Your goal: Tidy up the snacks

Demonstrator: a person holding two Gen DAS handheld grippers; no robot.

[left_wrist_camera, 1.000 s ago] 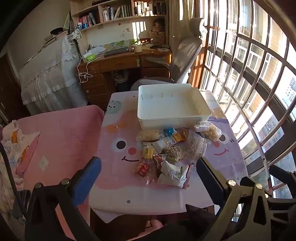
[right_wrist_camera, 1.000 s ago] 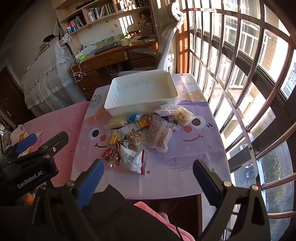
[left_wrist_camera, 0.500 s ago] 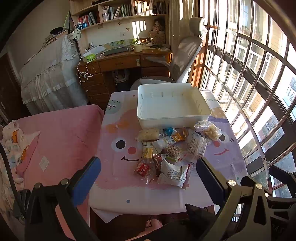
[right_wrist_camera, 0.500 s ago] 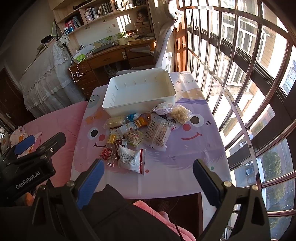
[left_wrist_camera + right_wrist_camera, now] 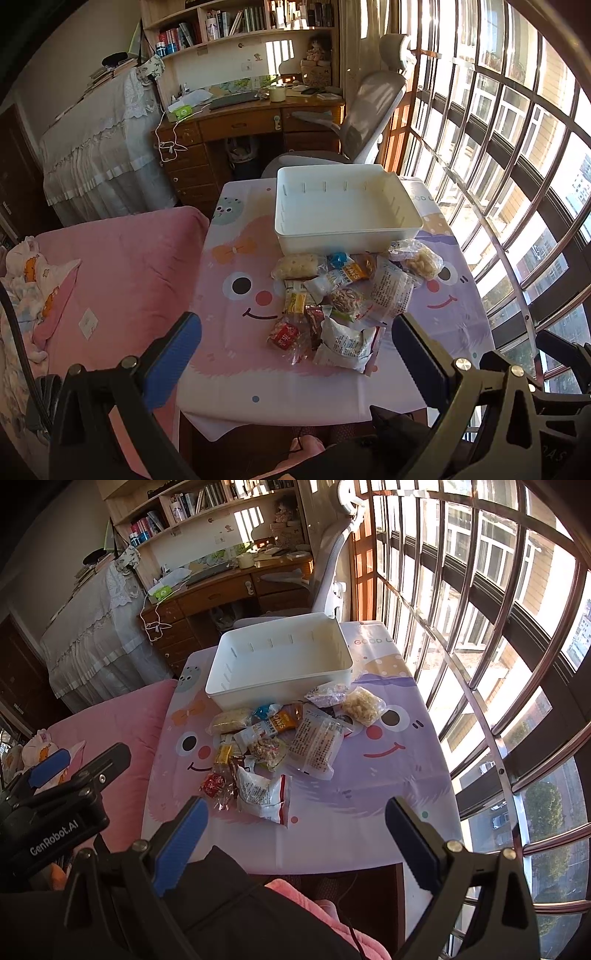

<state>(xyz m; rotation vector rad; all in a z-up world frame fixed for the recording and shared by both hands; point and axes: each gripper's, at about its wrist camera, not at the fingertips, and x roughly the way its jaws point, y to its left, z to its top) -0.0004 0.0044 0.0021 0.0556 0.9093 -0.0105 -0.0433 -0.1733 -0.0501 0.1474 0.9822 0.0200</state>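
From the left wrist, the left gripper (image 5: 295, 354) is spread wide and holds nothing, above the table's near edge. Print on the snack packets (image 5: 347, 295) is too small to read, and several overlap, hiding those beneath. They lie heaped mid-table, just before the near wall of the white bin (image 5: 347, 236), which sits empty toward the far edge. The table (image 5: 229, 369) wears a cartoon-face cloth; a pink bed (image 5: 122, 266) adjoins its left edge.

From the right wrist, the right gripper (image 5: 295, 823) likewise gapes empty over the near edge. The left gripper's body (image 5: 55, 812) is cut off at the frame's left. The packets (image 5: 280, 746) spread from the bin (image 5: 280, 686) toward the near edge. Barred windows (image 5: 498, 627) flank the table's right edge.
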